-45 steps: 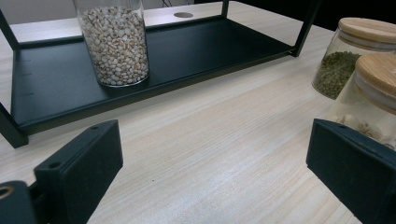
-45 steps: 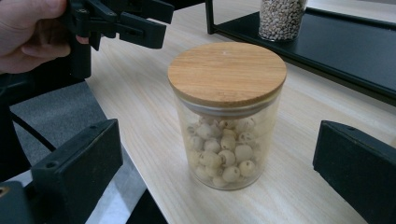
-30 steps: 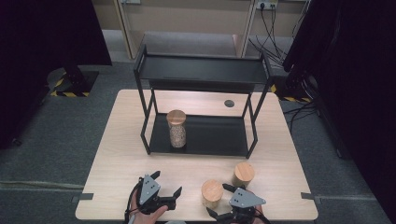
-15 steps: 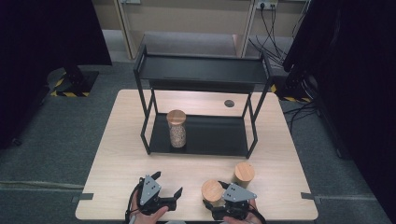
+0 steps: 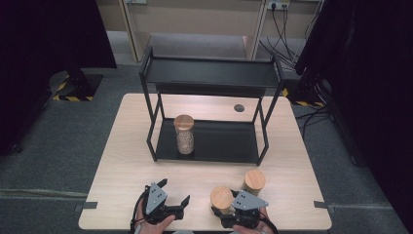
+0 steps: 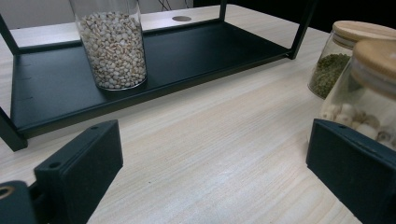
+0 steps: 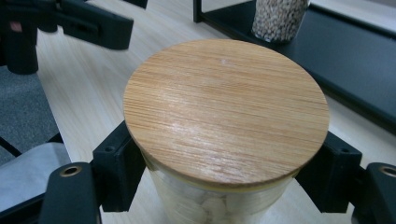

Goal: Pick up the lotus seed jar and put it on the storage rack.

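A glass jar of white beans with a bamboo lid stands near the table's front edge. My right gripper is shut on it, one jaw against the glass on each side just under the lid. A second lidded jar, holding green lentils, stands just behind and to the right. My left gripper rests open on the table to the left, nothing between its jaws. A tall jar of pale grains stands on the lower tier of the black shelf.
The black two-tier shelf rack has an empty upper tier and free room on the lower tier to the right of the grain jar. A round cable hole is in the wooden tabletop behind the rack.
My right gripper has moved left and now has its jaws around the white-bean jar. The left gripper has stayed in place.
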Motion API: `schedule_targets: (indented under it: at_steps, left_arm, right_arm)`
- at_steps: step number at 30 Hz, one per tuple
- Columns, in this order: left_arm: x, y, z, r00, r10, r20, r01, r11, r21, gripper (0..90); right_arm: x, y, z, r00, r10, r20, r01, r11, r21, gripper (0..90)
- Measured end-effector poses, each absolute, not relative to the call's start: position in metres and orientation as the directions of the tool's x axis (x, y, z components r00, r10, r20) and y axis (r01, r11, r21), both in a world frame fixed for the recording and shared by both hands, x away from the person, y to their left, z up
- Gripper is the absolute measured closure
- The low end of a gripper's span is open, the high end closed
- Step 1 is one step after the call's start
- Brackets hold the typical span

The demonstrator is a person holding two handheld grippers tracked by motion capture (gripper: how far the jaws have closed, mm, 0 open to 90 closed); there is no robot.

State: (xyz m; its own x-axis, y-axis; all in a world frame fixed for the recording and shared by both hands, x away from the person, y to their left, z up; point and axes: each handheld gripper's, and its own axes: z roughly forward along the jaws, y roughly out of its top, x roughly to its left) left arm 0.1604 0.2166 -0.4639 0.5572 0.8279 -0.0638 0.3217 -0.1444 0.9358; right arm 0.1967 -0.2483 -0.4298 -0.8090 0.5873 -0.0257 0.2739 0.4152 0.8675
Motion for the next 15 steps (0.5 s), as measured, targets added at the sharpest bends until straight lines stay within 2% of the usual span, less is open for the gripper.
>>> schedule_targets:
  at_steps: [15]
  left_arm:
    - [0.159, 0.217, -0.464, 0.549, 0.833, -0.062, 0.314, -0.136, 0.94, 3.5]
  right_arm:
    - [0.218, -0.24, -0.388, -0.838, 0.545, -0.036, 0.249, 0.44, 0.863, 25.5]
